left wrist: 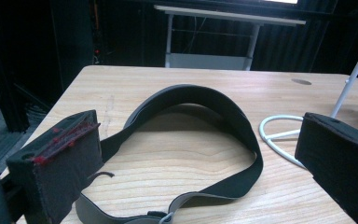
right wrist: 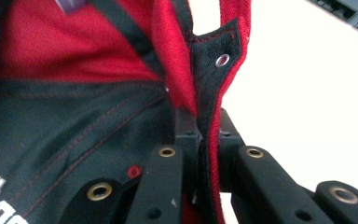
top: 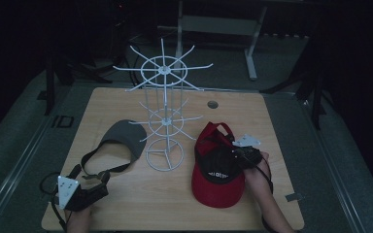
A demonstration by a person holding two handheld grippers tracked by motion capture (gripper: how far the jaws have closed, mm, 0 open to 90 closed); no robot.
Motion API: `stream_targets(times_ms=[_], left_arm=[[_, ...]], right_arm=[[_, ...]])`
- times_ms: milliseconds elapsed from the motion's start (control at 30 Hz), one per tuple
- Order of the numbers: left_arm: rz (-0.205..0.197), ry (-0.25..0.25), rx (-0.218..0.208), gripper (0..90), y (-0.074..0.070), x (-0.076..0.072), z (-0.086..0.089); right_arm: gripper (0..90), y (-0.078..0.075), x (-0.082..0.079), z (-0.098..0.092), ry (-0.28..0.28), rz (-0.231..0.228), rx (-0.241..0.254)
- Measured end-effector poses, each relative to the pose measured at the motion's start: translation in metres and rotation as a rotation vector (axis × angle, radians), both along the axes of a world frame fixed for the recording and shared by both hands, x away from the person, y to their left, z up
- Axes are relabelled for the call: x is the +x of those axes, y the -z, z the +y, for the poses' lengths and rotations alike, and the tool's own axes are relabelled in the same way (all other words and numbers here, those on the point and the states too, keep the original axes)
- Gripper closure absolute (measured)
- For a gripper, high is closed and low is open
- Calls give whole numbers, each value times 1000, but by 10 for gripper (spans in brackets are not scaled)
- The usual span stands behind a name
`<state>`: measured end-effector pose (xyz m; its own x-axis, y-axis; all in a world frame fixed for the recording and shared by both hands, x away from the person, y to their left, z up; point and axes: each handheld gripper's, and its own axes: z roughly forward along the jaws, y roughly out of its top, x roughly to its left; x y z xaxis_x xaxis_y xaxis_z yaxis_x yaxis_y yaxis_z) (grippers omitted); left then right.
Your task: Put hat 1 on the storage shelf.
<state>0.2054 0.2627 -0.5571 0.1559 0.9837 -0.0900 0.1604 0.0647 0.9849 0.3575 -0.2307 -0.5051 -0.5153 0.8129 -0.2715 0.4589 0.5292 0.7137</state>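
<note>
The right gripper [right wrist: 200,154] is pinching the red cap [top: 217,167] by its side edge, lower right of the frame, jaws closed tight on the fabric. The left gripper [top: 85,187] is waiting wide open at lower left, near the grey visor [top: 121,138]. To hang it well, the cap's grip should be staying firm while lifting slowly toward the white wire rack [top: 164,111] at centre, its hooks kept clear of the strap.
</note>
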Motion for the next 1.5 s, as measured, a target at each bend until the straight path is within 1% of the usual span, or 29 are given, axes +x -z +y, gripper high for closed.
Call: stream_targets(times_ms=[67, 100, 133, 167, 200, 233, 267, 333, 367, 400, 433, 500, 567, 633, 667, 800, 900, 933, 1000, 1033, 1167, 1200, 1233, 1267, 1300, 1333, 1367, 1433, 1500], left_arm=[[2, 1, 4, 8, 0, 0, 0], [3, 3, 5, 8, 0, 0, 0], [1, 4, 5, 9, 0, 0, 0], [0, 5, 6, 9, 0, 0, 0], [-1, 7, 7, 9, 0, 0, 0], [-1, 8, 7, 9, 0, 0, 0], [-3, 8, 4, 9, 0, 0, 0], [-4, 9, 4, 9, 0, 0, 0], [-5, 10, 5, 8, 0, 0, 0], [-5, 10, 8, 8, 0, 0, 0], [-7, 13, 5, 9, 0, 0, 0], [-3, 15, 9, 9, 0, 0, 0], [0, 23, 11, 9, -1, 0, -1], [2, 26, 7, 9, -1, 0, -1], [27, 59, -39, 9, -3, 0, -2], [42, 96, -57, 9, -9, -1, -6], [38, 141, -62, 8, -17, -4, -12], [38, 152, -54, 9, -21, -5, -15], [45, 163, -49, 8, -27, -6, -19], [47, 178, -58, 9, -31, -7, -21], [31, 214, -64, 9, -50, -14, -29], [31, 219, -56, 8, -54, -15, -31], [39, 252, -43, 8, -59, -17, -33], [39, 252, -43, 8, -59, -17, -33], [45, 272, -13, 8, -64, -18, -37], [48, 280, -1, 8, -67, -19, -39], [53, 316, 2, 8, -70, -19, -41], [63, 329, 9, 9, -75, -20, -44], [48, 352, 16, 9, -86, -22, -49]], right_arm=[[848, -12, -4, 1, -3, -24, 21], [848, -12, -4, 1, -3, -24, 21], [849, -20, -6, 2, -2, -40, 37], [849, -20, -6, 2, -2, -40, 37], [849, -29, -8, 1, 5, -54, 53], [849, -29, -8, 1, 5, -54, 53], [849, -36, -10, 0, 11, -64, 66], [849, -40, -11, 0, 16, -72, 73], [849, -50, -13, -2, 24, -86, 84], [849, -50, -13, -2, 24, -86, 84], [849, -59, -16, -4, 29, -104, 101], [849, -62, -17, -5, 30, -110, 104], [849, -76, -23, -9, 36, -141, 127], [849, -79, -24, -10, 36, -146, 130], [849, -85, -27, -12, 37, -161, 140], [849, -99, -33, -15, 33, -182, 149], [849, -106, -36, -18, 32, -197, 156], [849, -109, -38, -18, 36, -203, 152], [849, -113, -40, -20, 36, -212, 157], [849, -116, -41, -21, 37, -218, 157], [848, -125, -45, -25, 42, -230, 164], [848, -128, -46, -26, 43, -236, 165], [848, -130, -47, -27, 44, -238, 164], [848, -130, -47, -27, 44, -238, 164], [848, -132, -48, -28, 45, -245, 164], [848, -135, -49, -29, 45, -246, 169], [848, -138, -51, -30, 47, -251, 171], [848, -140, -51, -30, 47, -250, 171], [848, -144, -55, -30, 39, -258, 179]])
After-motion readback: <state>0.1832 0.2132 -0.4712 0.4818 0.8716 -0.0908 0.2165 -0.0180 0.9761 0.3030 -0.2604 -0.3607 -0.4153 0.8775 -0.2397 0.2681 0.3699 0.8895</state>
